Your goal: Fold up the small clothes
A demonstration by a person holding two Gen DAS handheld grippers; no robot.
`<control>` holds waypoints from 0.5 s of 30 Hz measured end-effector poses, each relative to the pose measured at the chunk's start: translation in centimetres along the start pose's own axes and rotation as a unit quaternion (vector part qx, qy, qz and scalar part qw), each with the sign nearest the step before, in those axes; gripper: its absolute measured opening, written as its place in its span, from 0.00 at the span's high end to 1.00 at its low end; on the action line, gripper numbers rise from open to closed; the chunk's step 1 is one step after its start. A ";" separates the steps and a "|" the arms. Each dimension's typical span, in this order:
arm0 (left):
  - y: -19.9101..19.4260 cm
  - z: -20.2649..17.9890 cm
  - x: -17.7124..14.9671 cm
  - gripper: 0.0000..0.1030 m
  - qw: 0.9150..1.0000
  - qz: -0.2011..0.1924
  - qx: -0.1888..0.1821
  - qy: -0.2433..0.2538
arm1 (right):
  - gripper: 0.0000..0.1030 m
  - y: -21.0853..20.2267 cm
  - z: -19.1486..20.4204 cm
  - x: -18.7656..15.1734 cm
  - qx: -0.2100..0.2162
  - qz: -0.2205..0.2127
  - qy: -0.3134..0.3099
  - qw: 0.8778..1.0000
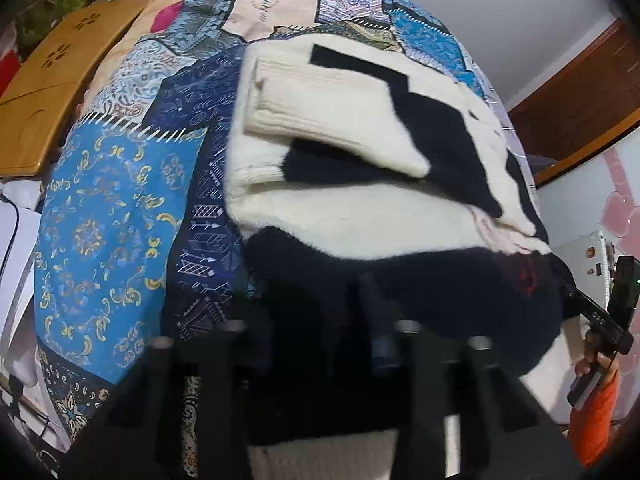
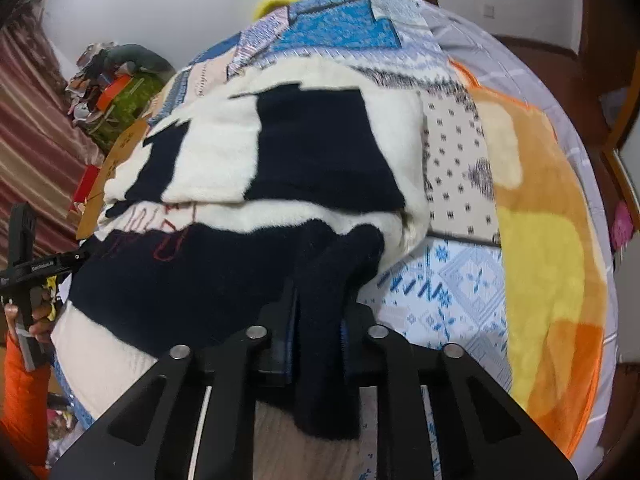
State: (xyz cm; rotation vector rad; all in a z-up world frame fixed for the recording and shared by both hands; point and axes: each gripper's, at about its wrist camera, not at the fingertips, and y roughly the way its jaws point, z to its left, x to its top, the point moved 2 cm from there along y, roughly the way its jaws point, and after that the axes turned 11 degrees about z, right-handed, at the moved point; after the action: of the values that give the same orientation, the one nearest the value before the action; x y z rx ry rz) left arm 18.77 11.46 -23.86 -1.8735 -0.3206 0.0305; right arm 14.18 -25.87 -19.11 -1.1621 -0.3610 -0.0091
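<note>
A fuzzy cream-and-black sweater point(image 1: 360, 208) lies partly folded on the bed, one cream ribbed sleeve point(image 1: 320, 116) laid across it. Its near black edge with red stitching point(image 2: 152, 244) faces both grippers. My left gripper point(image 1: 316, 320) is dark and blurred at that edge, and black fabric is bunched between its fingers. My right gripper point(image 2: 320, 320) is shut on a black fold of the sweater point(image 2: 220, 152), which hangs down between its fingers. Each gripper also shows at the side of the other's view, held by a hand in an orange sleeve point(image 1: 596, 412).
A blue patchwork quilt point(image 1: 112, 216) covers the bed. An orange and yellow blanket point(image 2: 540, 260) lies to the right of the sweater. A wooden folding table point(image 1: 52, 80) leans at the far left, beside cluttered items and a striped curtain point(image 2: 28, 120). A wooden door point(image 1: 580, 100) stands at the right.
</note>
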 end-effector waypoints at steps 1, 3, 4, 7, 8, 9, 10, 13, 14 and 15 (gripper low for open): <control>-0.3 -0.2 0.2 0.86 1.000 -0.005 0.002 0.004 | 0.87 -0.2 0.1 0.2 -0.001 -0.006 -0.003 1.000; -1.1 -0.5 0.6 0.92 1.000 -0.019 0.010 0.008 | 0.88 -1.1 0.4 0.8 0.001 -0.025 -0.009 1.000; -1.5 -0.6 0.8 0.93 1.000 -0.028 0.011 0.007 | 0.88 -1.5 0.4 1.1 0.002 -0.034 -0.010 0.999; -3.2 -0.9 1.6 0.93 0.998 -0.063 0.018 0.012 | 0.89 -2.7 0.7 2.3 0.007 -0.059 -0.015 0.998; -3.8 -1.0 1.9 0.93 0.997 -0.073 0.021 0.016 | 0.89 -3.1 0.8 2.7 0.007 -0.066 -0.017 0.998; -4.4 -1.2 2.2 0.93 0.996 -0.086 0.025 0.021 | 0.89 -3.3 0.9 3.1 0.006 -0.074 -0.019 0.997; -5.1 -1.4 2.6 0.93 0.994 -0.102 0.029 0.024 | 0.89 -3.5 1.1 3.4 0.006 -0.079 -0.020 0.997; -6.2 -1.6 3.9 0.93 0.991 -0.128 0.040 0.027 | 0.89 -3.8 1.4 4.4 0.003 -0.094 -0.021 0.995; -6.3 -1.6 4.4 0.93 0.990 -0.132 0.043 0.026 | 0.89 -3.7 1.5 4.9 0.000 -0.100 -0.022 0.995; -6.2 -1.7 5.0 0.93 0.989 -0.135 0.047 0.025 | 0.89 -3.7 1.5 5.2 -0.003 -0.105 -0.022 0.994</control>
State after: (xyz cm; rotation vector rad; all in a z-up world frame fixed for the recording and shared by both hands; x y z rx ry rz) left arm 22.60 12.87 -16.81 -1.7205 -0.5264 -0.1806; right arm 17.96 -25.09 -13.80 -1.1271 -0.5217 -0.1672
